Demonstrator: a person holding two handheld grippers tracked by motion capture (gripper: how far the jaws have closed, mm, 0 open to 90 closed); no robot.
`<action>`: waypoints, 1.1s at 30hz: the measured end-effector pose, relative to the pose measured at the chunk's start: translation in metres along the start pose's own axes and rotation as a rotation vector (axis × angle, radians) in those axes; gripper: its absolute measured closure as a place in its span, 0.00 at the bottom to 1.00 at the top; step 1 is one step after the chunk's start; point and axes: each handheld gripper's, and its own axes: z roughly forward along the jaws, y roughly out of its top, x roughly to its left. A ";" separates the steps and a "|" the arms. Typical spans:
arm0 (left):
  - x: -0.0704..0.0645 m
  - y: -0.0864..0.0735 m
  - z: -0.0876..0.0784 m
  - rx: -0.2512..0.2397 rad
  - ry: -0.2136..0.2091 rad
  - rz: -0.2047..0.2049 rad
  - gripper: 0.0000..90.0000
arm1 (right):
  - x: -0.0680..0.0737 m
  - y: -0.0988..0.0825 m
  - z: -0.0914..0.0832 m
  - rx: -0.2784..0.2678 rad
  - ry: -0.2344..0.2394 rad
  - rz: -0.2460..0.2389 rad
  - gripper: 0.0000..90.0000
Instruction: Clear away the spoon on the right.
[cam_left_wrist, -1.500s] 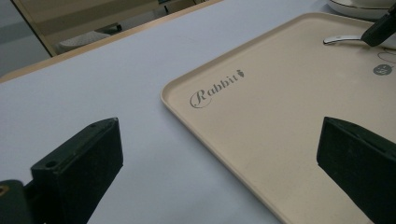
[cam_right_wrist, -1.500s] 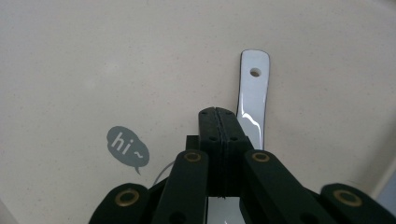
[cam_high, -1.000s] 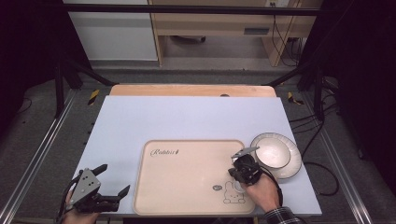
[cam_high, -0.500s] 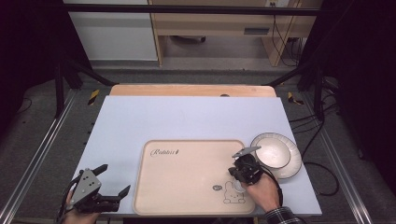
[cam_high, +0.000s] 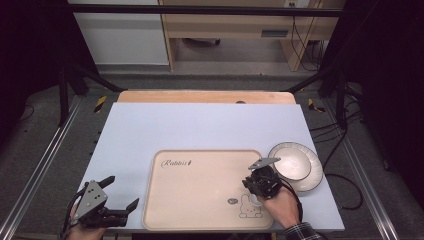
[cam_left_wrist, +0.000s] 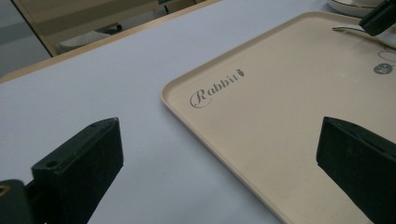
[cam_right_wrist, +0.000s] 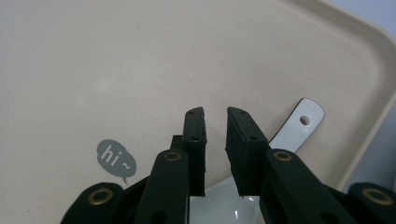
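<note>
Change: right gripper (cam_right_wrist: 215, 114) jaws have just been parting, nothing pinched between them.
Spoon (cam_right_wrist: 299, 123): lies released on the tray (cam_high: 200, 220), beneath the jaws.
Left gripper (cam_high: 125, 197): spread wide, idle beside the tray.
Plate (cam_high: 295, 162): right of the tray.

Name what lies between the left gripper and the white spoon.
Blue table, then bare tray floor up to the spoon, in the high view.

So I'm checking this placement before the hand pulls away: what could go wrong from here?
1. The right tool has just been opening with the white ceramic spoon lying under it on the beige tray; pulling back low could snag and drag it.
2. The spoon's handle points toward the tray's rim, beside the white plate; a nudge could slide it against that rim.
</note>
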 end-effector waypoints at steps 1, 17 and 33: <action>0.000 0.000 0.000 0.000 0.000 0.000 0.00 | -0.001 0.000 0.000 -0.007 -0.001 -0.021 0.83; 0.000 0.000 0.000 0.002 -0.003 -0.001 0.00 | 0.003 0.001 -0.009 -0.067 -0.021 -0.037 0.60; 0.002 0.000 -0.002 -0.027 -0.014 -0.026 0.00 | 0.002 0.000 -0.025 -0.198 -0.007 -0.007 0.28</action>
